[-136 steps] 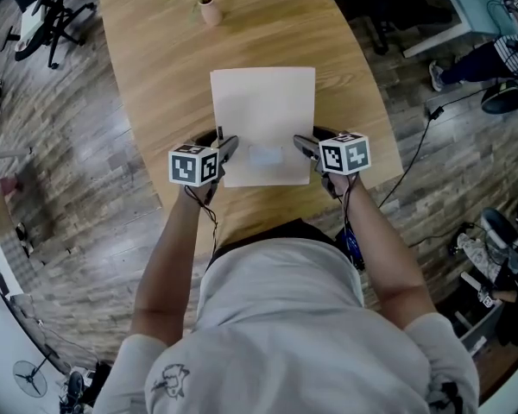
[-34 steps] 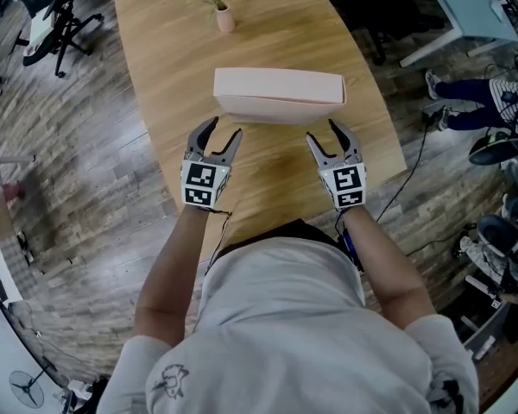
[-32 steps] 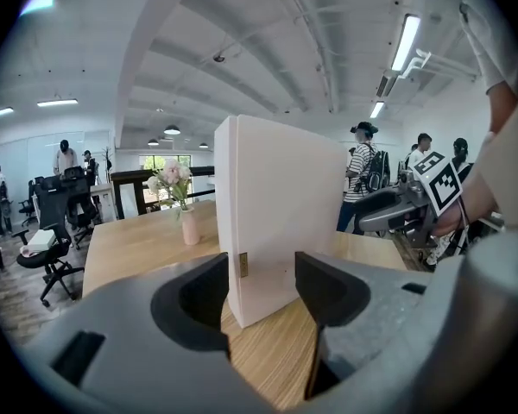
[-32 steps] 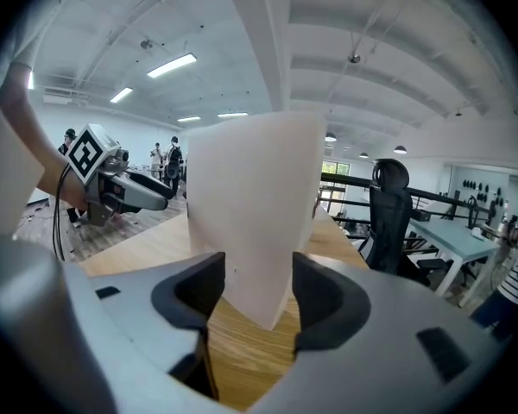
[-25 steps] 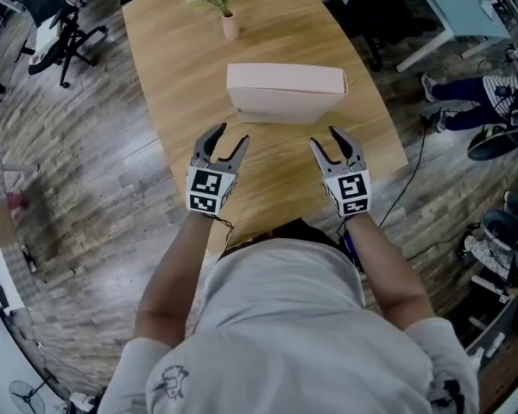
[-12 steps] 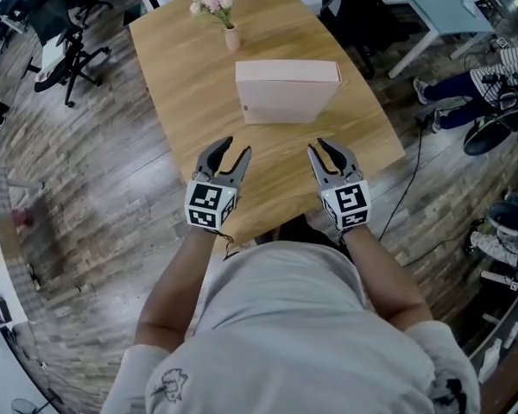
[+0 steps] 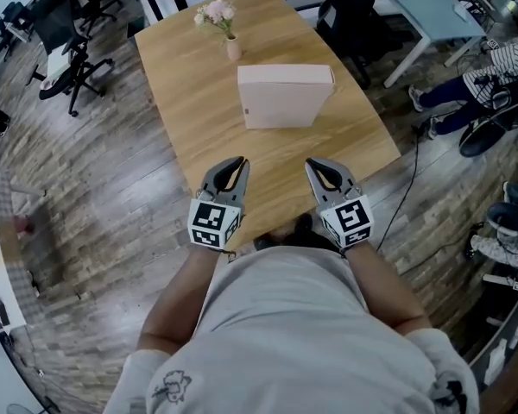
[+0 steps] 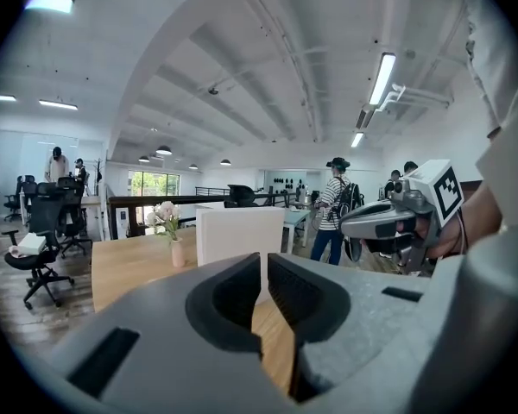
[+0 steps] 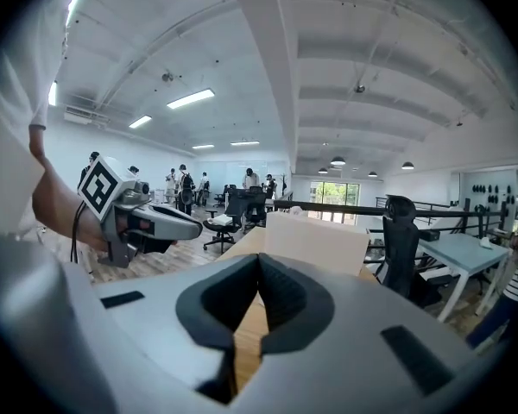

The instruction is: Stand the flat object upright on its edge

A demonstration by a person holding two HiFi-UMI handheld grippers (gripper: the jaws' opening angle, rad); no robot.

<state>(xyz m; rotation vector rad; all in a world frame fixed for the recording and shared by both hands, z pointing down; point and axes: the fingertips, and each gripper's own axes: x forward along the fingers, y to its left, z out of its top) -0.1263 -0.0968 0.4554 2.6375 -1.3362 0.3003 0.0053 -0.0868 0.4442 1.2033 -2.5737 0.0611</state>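
Note:
The flat pale pink box [image 7: 285, 97] stands upright on its long edge in the middle of the wooden table [image 7: 181, 84], with nothing touching it. It also shows as a white slab [image 8: 240, 231] in the left gripper view and a cream panel [image 9: 319, 240] in the right gripper view. My left gripper [image 7: 238, 162] hovers over the near table edge, well short of the box. Its jaws are closing, almost together, with nothing between them [image 8: 266, 261]. My right gripper [image 7: 313, 164] hangs level with it on the right, shut and empty [image 9: 259, 261].
A small vase of pink flowers [image 7: 231, 46] stands at the table's far end behind the box. Office chairs [image 7: 69, 59] stand on the wood floor to the left. A blue-topped desk [image 7: 432, 7] and a seated person's legs [image 7: 466, 84] lie to the right.
The box, flat between the grippers at first, now stands on its edge. Both grippers have drawn back towards the near table edge and their jaws have come together.

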